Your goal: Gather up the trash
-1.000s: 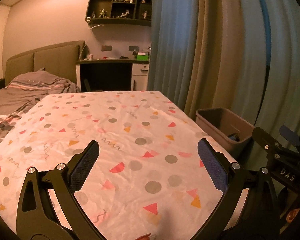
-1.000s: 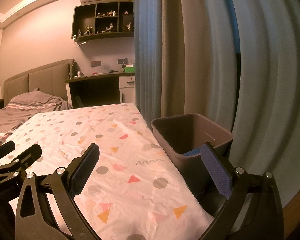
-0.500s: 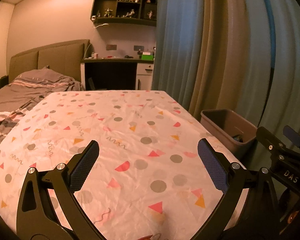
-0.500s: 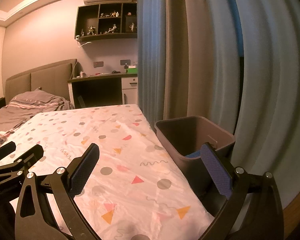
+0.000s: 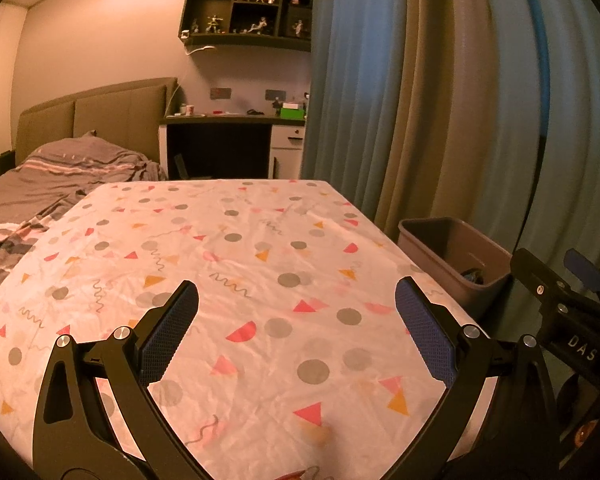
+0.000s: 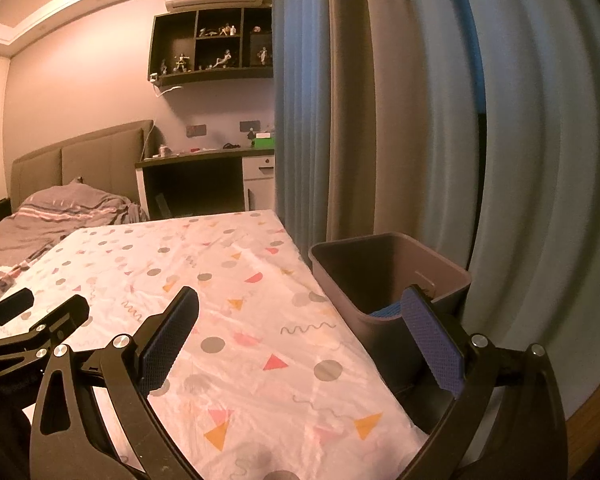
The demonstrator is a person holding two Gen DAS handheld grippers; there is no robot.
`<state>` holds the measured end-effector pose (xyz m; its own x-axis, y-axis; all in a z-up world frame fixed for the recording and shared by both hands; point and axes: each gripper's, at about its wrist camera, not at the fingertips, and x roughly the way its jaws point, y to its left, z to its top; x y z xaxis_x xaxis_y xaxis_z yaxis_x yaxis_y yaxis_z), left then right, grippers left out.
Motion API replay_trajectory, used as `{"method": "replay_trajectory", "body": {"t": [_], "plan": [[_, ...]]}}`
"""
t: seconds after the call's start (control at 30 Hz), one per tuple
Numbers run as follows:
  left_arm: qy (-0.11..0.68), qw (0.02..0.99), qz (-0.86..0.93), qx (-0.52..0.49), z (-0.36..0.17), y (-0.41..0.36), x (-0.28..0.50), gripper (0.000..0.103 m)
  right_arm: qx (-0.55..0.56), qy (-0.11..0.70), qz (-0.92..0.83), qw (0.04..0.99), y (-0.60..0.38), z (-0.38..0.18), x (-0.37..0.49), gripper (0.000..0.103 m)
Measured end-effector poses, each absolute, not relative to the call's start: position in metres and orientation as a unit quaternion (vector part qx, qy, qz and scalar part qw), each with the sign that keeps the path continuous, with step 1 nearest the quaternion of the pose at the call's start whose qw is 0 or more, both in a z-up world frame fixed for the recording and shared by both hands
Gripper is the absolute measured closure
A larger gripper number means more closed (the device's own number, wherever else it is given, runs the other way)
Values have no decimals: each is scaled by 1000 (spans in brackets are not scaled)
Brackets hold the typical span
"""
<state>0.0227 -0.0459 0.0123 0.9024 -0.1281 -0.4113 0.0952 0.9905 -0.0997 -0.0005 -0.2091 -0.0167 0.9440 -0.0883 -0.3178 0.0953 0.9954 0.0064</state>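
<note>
A grey plastic bin (image 5: 456, 256) (image 6: 384, 276) stands beside the table's right edge, against the curtain. Something blue (image 6: 386, 312) lies at its bottom, and a dark item (image 5: 474, 274) shows inside in the left wrist view. My left gripper (image 5: 296, 332) hovers open over the patterned tablecloth (image 5: 236, 264), nothing between its fingers. My right gripper (image 6: 300, 332) is open too, straddling the table's right edge with its right finger in front of the bin. No loose trash shows on the tablecloth (image 6: 228, 304). The right gripper's body (image 5: 560, 312) appears at the right of the left wrist view.
Long blue and beige curtains (image 5: 440, 100) hang right of the table and bin. A bed (image 5: 52, 184) with grey bedding lies to the left. A dark desk (image 5: 228, 140) and wall shelf (image 5: 248, 12) stand beyond the table. The left gripper's body (image 6: 28, 328) shows at left.
Both views have tilted up slightly and shifted, so the table and bin sit lower in frame. Both grippers stay open and hold nothing.
</note>
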Motion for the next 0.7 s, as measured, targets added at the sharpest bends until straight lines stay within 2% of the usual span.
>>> {"method": "replay_trajectory", "body": {"t": [0.7], "plan": [[216,974,-57,-40,10,-50,24,6,12,160,-46,986,-211,-16,0,6]]}}
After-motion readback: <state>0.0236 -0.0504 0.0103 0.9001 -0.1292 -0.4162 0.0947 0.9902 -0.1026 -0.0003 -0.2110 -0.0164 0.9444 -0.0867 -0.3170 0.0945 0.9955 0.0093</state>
